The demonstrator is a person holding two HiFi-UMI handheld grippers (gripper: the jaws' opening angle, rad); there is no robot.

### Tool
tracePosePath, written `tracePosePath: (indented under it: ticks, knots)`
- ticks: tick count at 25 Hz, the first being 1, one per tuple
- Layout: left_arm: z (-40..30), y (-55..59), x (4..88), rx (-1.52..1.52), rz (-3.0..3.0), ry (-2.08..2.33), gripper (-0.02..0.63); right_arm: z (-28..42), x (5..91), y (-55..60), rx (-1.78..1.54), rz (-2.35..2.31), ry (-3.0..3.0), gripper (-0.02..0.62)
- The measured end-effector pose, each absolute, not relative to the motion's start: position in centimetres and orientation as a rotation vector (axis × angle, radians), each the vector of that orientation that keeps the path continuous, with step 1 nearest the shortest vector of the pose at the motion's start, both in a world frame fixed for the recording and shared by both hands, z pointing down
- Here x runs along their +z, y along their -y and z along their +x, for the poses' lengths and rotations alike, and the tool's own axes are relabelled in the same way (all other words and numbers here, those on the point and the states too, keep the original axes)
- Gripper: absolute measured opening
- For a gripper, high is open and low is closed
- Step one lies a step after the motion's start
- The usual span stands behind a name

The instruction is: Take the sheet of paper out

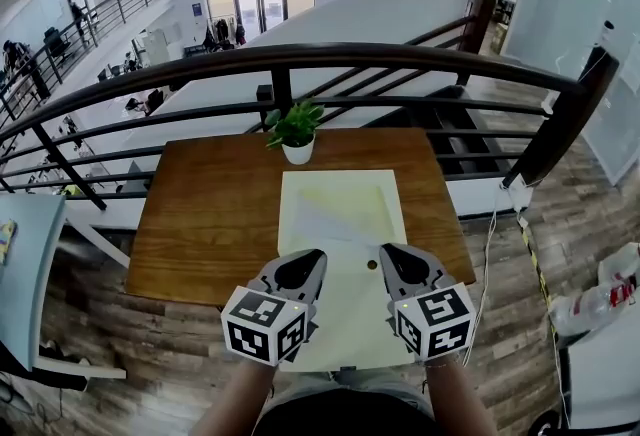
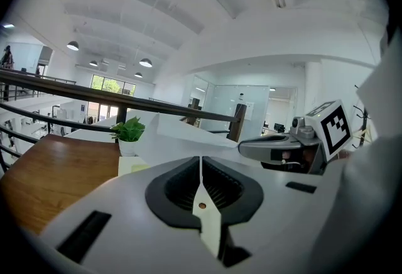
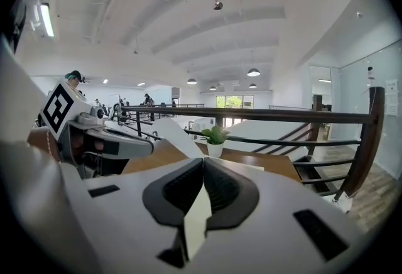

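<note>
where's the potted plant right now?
Head view: the potted plant stands at the wooden table's far edge, slightly left of centre, just beyond the white sheet's far-left corner, in front of the railing.

Side by side, left claw and right claw point slightly downward, jaws pinched together.

The left gripper has its jaws pinched on the edge of the sheet of paper, which is raised above the wooden table. The right gripper is close alongside, and a potted plant stands beyond.
</note>
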State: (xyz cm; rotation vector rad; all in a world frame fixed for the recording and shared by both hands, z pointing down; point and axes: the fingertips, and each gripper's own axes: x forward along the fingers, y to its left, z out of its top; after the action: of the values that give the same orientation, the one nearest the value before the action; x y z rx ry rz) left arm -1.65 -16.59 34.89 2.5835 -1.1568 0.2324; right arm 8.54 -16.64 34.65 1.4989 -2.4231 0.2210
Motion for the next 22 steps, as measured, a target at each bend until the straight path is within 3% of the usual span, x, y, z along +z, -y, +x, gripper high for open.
tracePosePath:
  ticks: [22]
  knots:
    - [-0.6,16.7,36.3,0.255,2.549,1.101,0.025,8.8,35.0,17.0,0.221,1.498,2.424,0.028]
